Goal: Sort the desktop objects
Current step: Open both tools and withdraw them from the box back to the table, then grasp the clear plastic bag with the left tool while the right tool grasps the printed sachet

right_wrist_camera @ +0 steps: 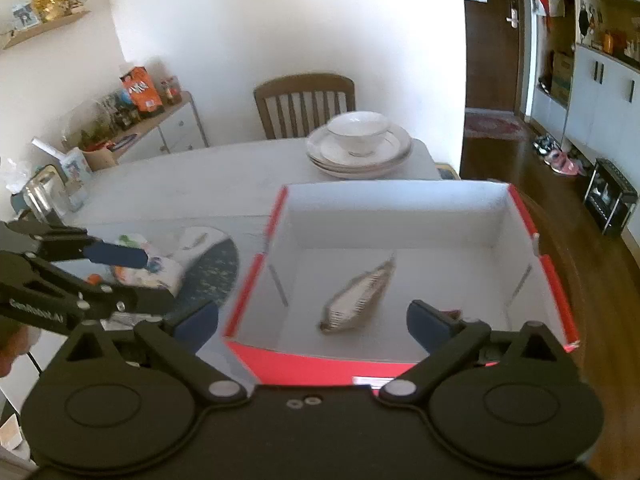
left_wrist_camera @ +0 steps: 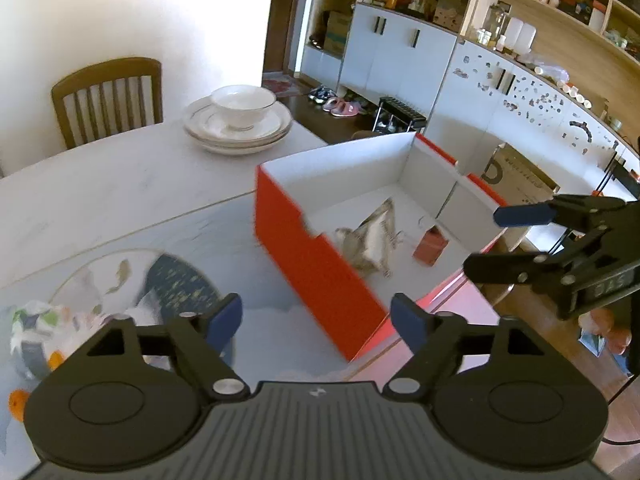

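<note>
Left view alone shows small red carton inside box.

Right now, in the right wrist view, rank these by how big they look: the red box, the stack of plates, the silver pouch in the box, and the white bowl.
1. red box
2. stack of plates; farther off, so true size is unsure
3. silver pouch and white bowl look about alike; not ranking them.

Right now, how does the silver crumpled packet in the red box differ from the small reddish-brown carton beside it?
The silver crumpled packet is larger, flattened and wrinkled; the small reddish-brown carton is compact and keeps a boxy shape. The packet is silver-grey with print, the carton plain reddish-brown. Both lie on the white floor of the red box, apart from each other.
</note>
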`<state>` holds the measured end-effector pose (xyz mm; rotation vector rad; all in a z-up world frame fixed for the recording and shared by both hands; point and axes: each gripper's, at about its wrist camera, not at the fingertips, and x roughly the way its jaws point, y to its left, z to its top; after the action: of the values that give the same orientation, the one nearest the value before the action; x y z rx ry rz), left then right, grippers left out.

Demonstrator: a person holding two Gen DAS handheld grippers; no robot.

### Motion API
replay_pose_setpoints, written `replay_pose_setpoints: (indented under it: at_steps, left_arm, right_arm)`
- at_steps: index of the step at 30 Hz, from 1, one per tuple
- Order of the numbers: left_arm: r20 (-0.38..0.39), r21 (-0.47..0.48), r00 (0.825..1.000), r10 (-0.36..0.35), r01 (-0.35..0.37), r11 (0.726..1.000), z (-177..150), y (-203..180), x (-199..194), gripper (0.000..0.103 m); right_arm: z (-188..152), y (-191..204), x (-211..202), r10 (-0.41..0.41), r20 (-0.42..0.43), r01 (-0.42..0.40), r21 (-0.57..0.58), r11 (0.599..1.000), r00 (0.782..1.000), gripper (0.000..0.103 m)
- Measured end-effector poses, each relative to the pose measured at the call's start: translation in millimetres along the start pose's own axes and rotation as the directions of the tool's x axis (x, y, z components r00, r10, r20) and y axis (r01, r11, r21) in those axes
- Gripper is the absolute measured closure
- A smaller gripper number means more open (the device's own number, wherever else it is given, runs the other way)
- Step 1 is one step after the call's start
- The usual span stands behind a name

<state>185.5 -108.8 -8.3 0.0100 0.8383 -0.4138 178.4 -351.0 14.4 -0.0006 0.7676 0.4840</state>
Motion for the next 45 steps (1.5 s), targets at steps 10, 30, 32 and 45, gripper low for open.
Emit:
replay_pose_setpoints:
  at_steps: [10, 30, 32, 45]
  left_arm:
    - [-0.017, -0.007, 0.999, 0.027, -0.027, 1.0, -50.8, 55.4, -29.9, 0.0]
    - [-0.069, -0.056, 0.993, 0.099, -0.103, 0.993, -126.7, 152.1, -60.7, 0.0]
    - [-0.073, -0.06, 0.992, 0.103, -0.108, 0.992, -131.2, 160.0, -62.0, 0.0]
    - [-0.091, 0.019, 0.99, 0.11, -0.109, 0.994, -160.2, 175.6, -58.8, 0.0]
  right_arm:
    - [-12.0, 62.0, 2.5, -0.026, 0.072, 0.025, 0.014, 1.0, 0.997, 0.0]
    - [-37.3, 164.9, 63.9, -0.067, 0.009, 0.067, 0.021, 0.998, 0.998, 0.0]
    - [-40.4, 173.1, 70.4, -0.076, 0.001, 0.076, 0.015, 0.997, 0.997, 0.0]
    - [-54.2, 205.8, 107.7, -0.104, -0.061, 0.104, -0.001, 0.995, 0.993, 0.001]
